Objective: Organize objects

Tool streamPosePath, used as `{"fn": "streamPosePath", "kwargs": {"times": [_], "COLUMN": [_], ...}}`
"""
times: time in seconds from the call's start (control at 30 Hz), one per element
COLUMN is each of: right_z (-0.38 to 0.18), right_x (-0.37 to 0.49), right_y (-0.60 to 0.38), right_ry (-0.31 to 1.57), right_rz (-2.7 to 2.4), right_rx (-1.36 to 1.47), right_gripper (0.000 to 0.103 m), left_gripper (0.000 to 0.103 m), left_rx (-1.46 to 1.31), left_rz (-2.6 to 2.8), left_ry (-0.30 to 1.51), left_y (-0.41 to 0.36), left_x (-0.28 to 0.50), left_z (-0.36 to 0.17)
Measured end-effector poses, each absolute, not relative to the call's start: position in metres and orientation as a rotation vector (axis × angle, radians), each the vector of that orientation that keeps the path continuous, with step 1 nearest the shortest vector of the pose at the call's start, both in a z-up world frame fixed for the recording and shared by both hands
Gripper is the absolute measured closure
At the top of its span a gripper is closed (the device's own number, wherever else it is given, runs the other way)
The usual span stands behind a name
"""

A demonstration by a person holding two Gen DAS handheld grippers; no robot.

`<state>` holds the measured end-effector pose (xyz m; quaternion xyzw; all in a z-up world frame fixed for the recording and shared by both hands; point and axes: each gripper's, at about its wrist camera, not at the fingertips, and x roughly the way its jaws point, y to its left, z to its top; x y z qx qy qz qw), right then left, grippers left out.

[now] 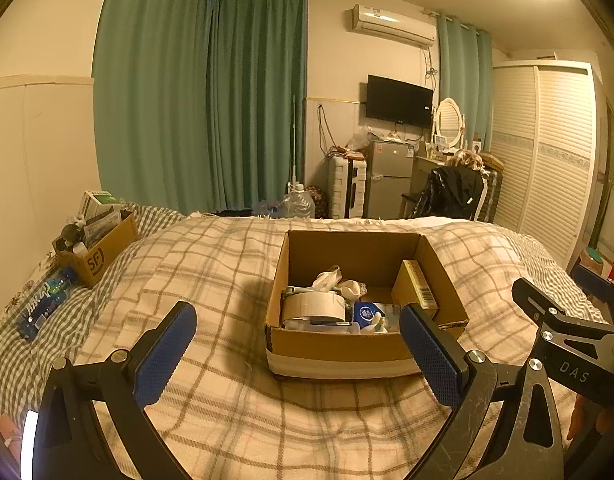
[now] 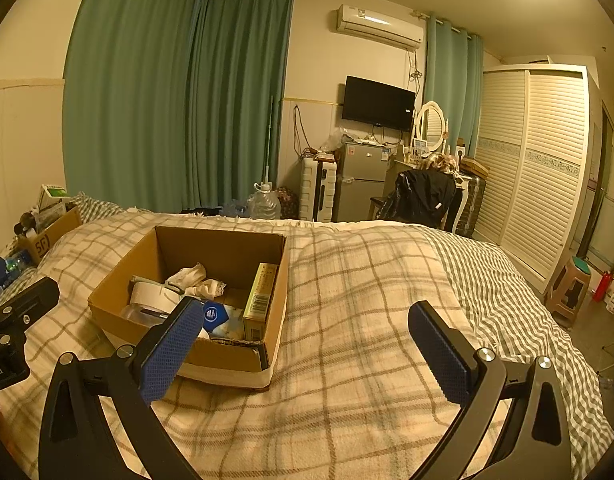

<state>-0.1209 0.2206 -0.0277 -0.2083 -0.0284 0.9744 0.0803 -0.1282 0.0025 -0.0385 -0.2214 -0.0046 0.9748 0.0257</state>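
An open cardboard box (image 1: 349,346) stands on the plaid blanket; it also shows in the right wrist view (image 2: 223,356). Inside lie a roll of white tape (image 1: 313,306), crumpled white cloth (image 1: 335,280), a blue packet (image 1: 367,314) and a yellow carton (image 1: 417,284). My left gripper (image 1: 299,354) is open and empty, just in front of the box. My right gripper (image 2: 307,350) is open and empty, to the right of the box's near corner. The right gripper's body also shows in the left wrist view (image 1: 567,332).
A second cardboard box (image 1: 101,250) full of items sits at the bed's far left, with a blue bottle (image 1: 45,304) lying beside it. Beyond the bed are a water jug (image 1: 297,202), a fridge (image 1: 389,178), a chair (image 1: 451,194) and a wardrobe (image 1: 543,152). A stool (image 2: 571,290) stands right.
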Motion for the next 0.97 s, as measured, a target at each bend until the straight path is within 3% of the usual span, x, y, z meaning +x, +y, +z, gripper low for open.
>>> {"fn": "streamPosePath", "kwargs": {"times": [0.97], "right_z": [-0.0303], "right_x": [-0.1226], "right_y": [0.2211], "right_ry": [-0.097], "right_rz": [2.895], "right_rx": [-0.634], "right_gripper": [0.0], "left_gripper": [0.0], "left_rx": [-0.638], "left_rz": [3.026], "left_ry": [0.063], "left_y": [0.009], "left_x": [-0.1232], "left_z": [-0.0406]}}
